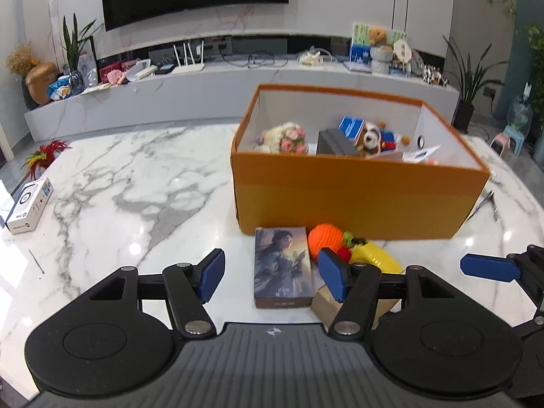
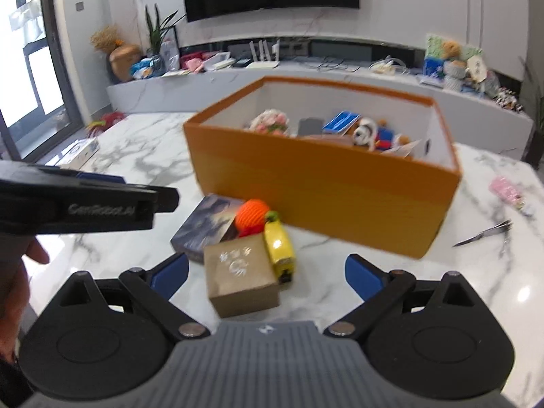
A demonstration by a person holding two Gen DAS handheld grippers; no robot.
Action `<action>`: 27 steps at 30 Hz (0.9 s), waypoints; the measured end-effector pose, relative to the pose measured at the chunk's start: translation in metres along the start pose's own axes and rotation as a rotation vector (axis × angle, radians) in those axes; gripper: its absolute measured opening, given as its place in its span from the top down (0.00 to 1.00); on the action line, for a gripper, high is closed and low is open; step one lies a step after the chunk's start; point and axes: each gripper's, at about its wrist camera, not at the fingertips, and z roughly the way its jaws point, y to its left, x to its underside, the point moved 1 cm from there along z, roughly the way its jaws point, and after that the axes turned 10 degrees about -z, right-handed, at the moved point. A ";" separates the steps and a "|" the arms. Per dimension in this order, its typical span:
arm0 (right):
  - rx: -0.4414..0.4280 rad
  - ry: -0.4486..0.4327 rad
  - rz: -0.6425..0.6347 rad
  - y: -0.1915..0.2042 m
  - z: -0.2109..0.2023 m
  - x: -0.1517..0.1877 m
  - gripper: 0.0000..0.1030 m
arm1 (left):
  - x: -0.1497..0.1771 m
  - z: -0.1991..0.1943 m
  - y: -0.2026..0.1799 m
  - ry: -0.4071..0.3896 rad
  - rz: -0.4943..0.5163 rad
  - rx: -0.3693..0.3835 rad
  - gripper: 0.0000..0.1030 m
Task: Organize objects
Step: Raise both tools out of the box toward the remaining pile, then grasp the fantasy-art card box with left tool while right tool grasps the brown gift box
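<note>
An orange box (image 1: 357, 197) stands on the marble table and holds a flower ball (image 1: 285, 137), a plush dog (image 1: 369, 137) and small boxes. In front of it lie a picture box (image 1: 282, 267), an orange knitted ball (image 1: 324, 236), a yellow banana toy (image 1: 377, 258) and a brown carton (image 2: 239, 277). My left gripper (image 1: 272, 275) is open over the picture box. My right gripper (image 2: 267, 277) is open around the brown carton, not touching it. The left gripper also shows in the right wrist view (image 2: 88, 204).
A white device box (image 1: 29, 209) lies at the table's left edge. Scissors (image 2: 486, 233) and a pink item (image 2: 508, 192) lie right of the orange box (image 2: 323, 190). A red feathered item (image 1: 44, 156) sits at the far left. A TV shelf is behind.
</note>
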 end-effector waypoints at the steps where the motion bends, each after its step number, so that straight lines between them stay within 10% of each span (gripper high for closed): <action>1: 0.001 0.009 -0.005 0.001 0.004 0.002 0.04 | 0.001 0.002 -0.001 0.005 0.008 -0.003 0.31; 27: -0.097 0.063 0.045 -0.003 0.046 0.015 0.13 | -0.004 0.033 0.029 0.052 -0.024 -0.009 0.31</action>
